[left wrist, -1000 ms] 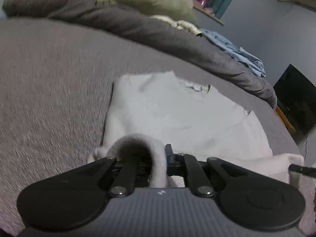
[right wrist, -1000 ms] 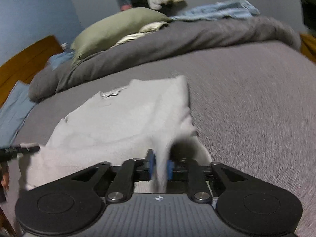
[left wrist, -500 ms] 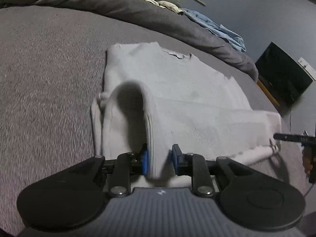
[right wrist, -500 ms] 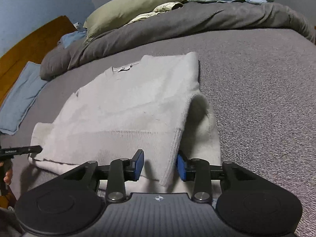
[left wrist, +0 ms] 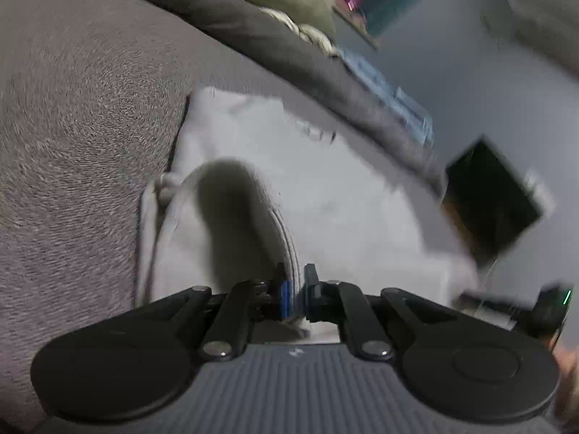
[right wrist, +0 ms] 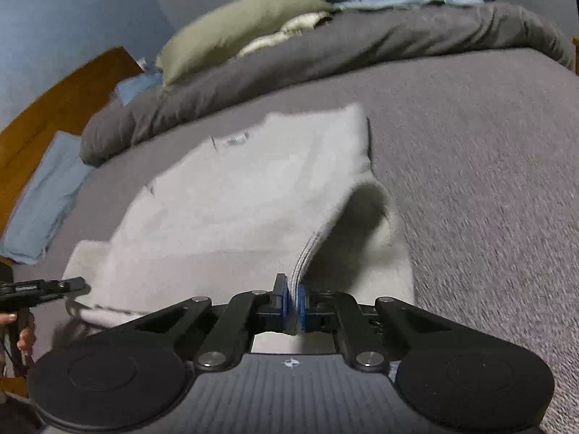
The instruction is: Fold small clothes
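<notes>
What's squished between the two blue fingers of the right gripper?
In the right wrist view, the ribbed hem of the white sweater sits pinched between the right gripper's blue fingers, with nothing else in there. The fabric arches up from the grey bed.

Grey bed cover (right wrist: 470, 181) fills the near scene, rumpled dark grey duvet (right wrist: 362, 47) across the far side. Olive pillow (right wrist: 231, 32) far left, blue cloth (right wrist: 47, 195) left by wooden headboard (right wrist: 54, 108). Black screen (left wrist: 495, 202) right.
</notes>
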{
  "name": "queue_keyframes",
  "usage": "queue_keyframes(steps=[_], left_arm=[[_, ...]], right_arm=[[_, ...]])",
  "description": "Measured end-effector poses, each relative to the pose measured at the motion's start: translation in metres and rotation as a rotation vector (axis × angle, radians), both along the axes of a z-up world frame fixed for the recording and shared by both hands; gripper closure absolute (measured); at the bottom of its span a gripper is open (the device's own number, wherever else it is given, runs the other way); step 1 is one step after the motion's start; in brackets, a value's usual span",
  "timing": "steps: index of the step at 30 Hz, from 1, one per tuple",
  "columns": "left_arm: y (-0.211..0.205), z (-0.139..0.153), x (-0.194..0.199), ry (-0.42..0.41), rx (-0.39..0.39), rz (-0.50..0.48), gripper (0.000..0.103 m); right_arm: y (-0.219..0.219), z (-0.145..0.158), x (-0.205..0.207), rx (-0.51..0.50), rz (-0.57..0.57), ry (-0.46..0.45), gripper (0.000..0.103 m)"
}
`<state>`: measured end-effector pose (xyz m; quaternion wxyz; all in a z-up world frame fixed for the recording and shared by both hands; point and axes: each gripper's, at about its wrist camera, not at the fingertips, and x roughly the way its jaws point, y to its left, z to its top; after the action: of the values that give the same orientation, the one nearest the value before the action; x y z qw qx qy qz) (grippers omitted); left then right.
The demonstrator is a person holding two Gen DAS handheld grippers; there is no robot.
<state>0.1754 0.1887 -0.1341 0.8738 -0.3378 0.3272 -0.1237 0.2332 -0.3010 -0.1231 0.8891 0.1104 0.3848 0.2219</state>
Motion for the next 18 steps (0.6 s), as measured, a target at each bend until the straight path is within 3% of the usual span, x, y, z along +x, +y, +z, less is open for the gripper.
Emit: queue_keyframes(steps=[2, 5, 11, 18], left_arm=[[0.009, 0.004, 0.009, -0.034, -0.092, 0.04, 0.101], [0.021, 0.016, 0.029, -0.073, -0.143, 0.1, 0.101], [0.039, 0.017, 0.084, -0.053, -0.139, 0.251, 0.101], [0.049, -0.006, 0.142, 0.002, -0.07, 0.288, 0.101]], right_arm=[[0.0, 0.007, 0.003, 0.064, -0.017, -0.018, 0.096], [0.003, 0.024, 0.016, 0.121, -0.044, -0.058, 0.096], [0.012, 0.043, 0.081, 0.127, -0.144, -0.093, 0.097], [0.031, 0.01, 0.157, 0.069, -0.25, -0.044, 0.097]])
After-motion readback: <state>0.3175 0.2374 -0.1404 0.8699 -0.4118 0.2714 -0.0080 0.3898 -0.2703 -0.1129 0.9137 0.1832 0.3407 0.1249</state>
